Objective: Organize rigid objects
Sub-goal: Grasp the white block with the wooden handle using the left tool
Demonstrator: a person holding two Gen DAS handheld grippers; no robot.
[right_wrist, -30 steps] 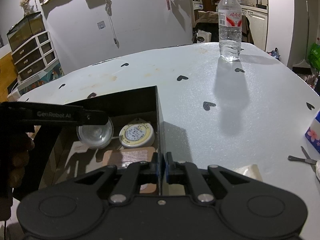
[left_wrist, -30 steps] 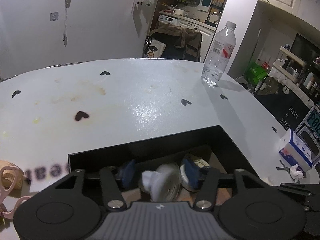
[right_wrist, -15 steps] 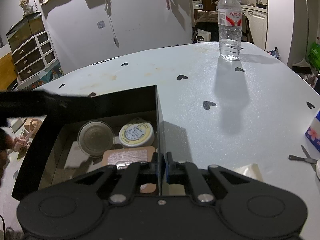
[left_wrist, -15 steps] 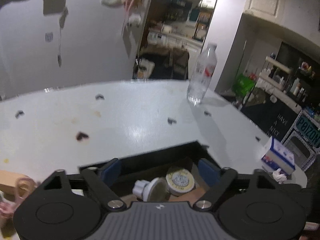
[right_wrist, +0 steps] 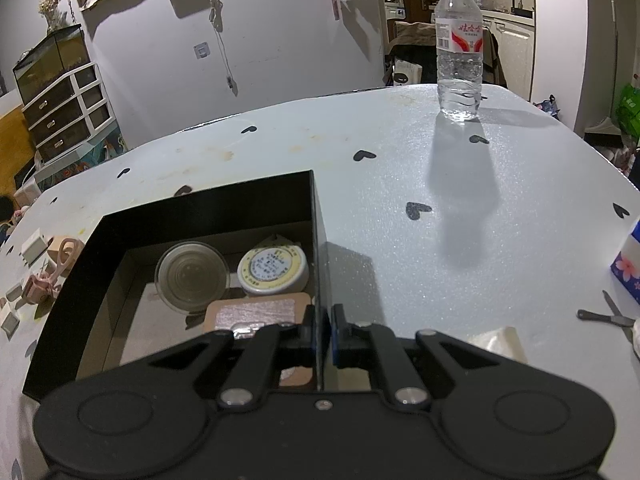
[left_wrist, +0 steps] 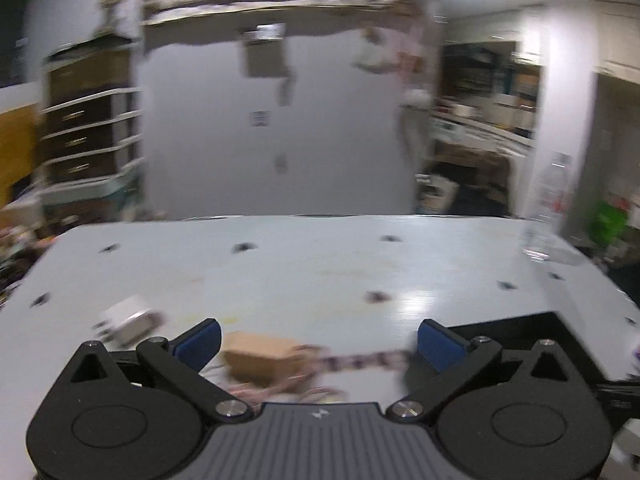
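Right wrist view: black box (right_wrist: 208, 208) on the heart-print table (right_wrist: 400, 184) holds a clear round container (right_wrist: 191, 276), a yellow-rimmed tin (right_wrist: 273, 270) whose label print is too small to read, and a pink-foil card (right_wrist: 256, 312). Right gripper (right_wrist: 322, 330) pinches the box's right wall. Beyond stands a red-labelled water bottle (right_wrist: 459, 52). Left gripper (left_wrist: 318, 344), jaws just opened wide and empty, hovers over a blurred tan block (left_wrist: 260, 358).

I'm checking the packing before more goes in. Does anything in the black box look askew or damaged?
Nothing looks damaged. In the black box the clear jar lies tipped on its side beside the upright yellow-lidded tin. The right gripper is shut on the box's right wall.
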